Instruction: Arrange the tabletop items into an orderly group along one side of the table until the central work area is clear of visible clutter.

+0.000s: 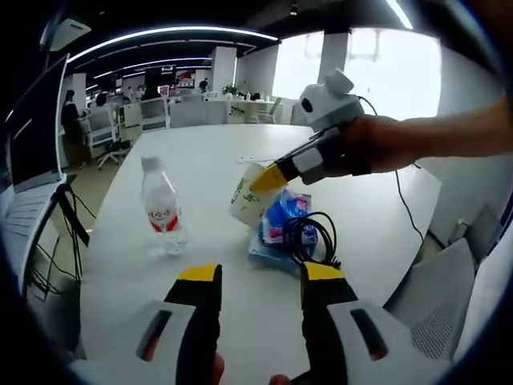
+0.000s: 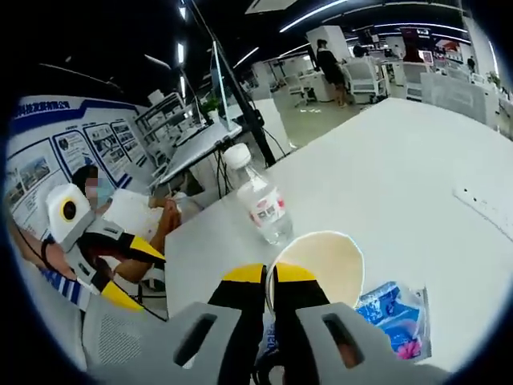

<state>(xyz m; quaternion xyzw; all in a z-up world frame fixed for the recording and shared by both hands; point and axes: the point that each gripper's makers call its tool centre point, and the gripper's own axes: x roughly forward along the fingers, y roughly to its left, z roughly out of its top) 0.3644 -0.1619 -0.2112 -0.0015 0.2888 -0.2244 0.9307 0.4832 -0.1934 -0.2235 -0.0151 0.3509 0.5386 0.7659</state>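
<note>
Pinching rim of cream paper cup tilted at table centre, right gripper risks crushing/dropping it onto clear plastic water bottle at 11 o'clock; left gripper gapes, empty.

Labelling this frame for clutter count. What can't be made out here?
- Paper cup: right gripper view, whether anything lies inside is unclear; the right hand-held gripper, pinching its rim, hides the near part.
- Blue packet: left gripper view, print too small; cup and black cable cover parts of it.
- Cable: its far end is not traceable.
- Water bottle: label text too small.
- Left hand-held gripper: open, empty.
</note>
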